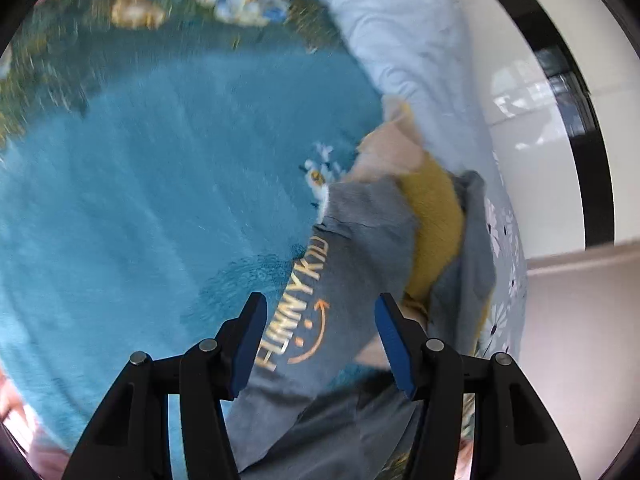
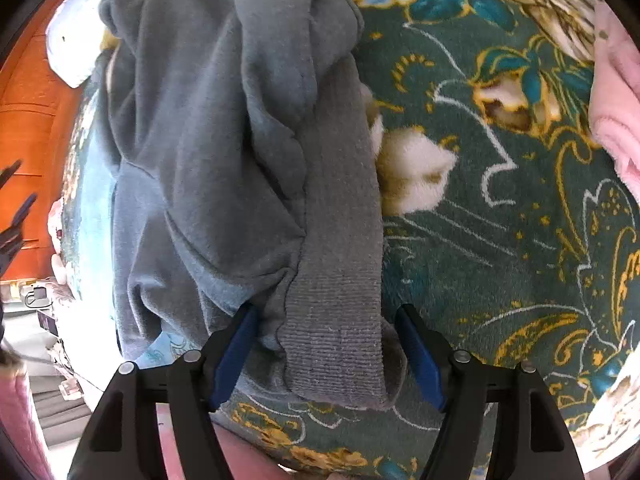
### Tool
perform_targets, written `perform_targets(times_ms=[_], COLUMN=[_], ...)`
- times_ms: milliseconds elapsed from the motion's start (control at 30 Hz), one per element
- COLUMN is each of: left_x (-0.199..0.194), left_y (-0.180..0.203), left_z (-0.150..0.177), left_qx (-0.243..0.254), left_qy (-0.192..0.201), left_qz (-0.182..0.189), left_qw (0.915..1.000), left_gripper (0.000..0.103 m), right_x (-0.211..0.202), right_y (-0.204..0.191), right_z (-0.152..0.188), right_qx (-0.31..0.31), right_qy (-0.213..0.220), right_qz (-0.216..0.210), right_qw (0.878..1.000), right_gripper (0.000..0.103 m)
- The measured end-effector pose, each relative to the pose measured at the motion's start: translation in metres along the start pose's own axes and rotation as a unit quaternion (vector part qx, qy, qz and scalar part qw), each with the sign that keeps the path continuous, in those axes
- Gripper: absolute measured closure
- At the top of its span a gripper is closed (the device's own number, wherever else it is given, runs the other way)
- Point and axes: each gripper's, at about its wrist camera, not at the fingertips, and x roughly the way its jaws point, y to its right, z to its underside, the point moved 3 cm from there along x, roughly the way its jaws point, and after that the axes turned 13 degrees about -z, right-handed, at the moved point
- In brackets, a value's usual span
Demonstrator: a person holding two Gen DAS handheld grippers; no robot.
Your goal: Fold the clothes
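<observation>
A grey sweatshirt point(image 1: 360, 248) with a "FUNNY KID" print and an orange smile point(image 1: 304, 312) lies on a teal blanket point(image 1: 160, 180). My left gripper point(image 1: 322, 304) hovers over the print, its jaws apart and the pads clear of the cloth. A yellow garment point(image 1: 434, 232) and a peach cloth point(image 1: 384, 156) are bunched beside the grey one. In the right wrist view the crumpled grey sweatshirt point(image 2: 208, 140) lies with its ribbed hem point(image 2: 340, 260) running between the jaws of my right gripper point(image 2: 327, 314). That gripper stands open, wider than the hem.
A pale blue cloth point(image 1: 400, 32) and a flowered sheet point(image 1: 504, 240) line the bed's edge, with white floor point(image 1: 532, 80) beyond. A green flowered blanket point(image 2: 500, 200) covers the bed. A pink cloth point(image 2: 616, 112) lies at the right. Orange wooden furniture point(image 2: 28, 120) stands at the left.
</observation>
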Motion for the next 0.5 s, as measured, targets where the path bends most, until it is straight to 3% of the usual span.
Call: perform_targets(times_ms=[133, 367, 467, 500], left_x=[0.043, 0.091, 0.095, 0.095], left_y=[0.002, 0.021, 0.029, 0.031], left_z=[-0.012, -0.016, -0.011, -0.008], left_qx=[-0.020, 0.024, 0.042, 0.047], left_qy=[-0.016, -0.038, -0.045, -0.051], left_qz=[0.012, 0.012, 0.020, 0.025], left_qw=[0.9996, 0.9989, 0.9979, 0.9973], left_gripper=[0.046, 0.037, 0.040, 0.052], right_x=[0.001, 0.001, 0.000, 0.000], right_y=[-0.003, -0.016, -0.023, -0.025], right_z=[0.000, -0.001, 0.000, 0.000], right_qx=[0.019, 0.034, 0.036, 0.036], right_qy=[-0.014, -0.027, -0.028, -0.029], right_qz=[0.005, 0.023, 0.032, 0.035], right_qw=[1.000, 0.999, 0.998, 0.998], right_gripper=[0.026, 0.025, 0.025, 0.025])
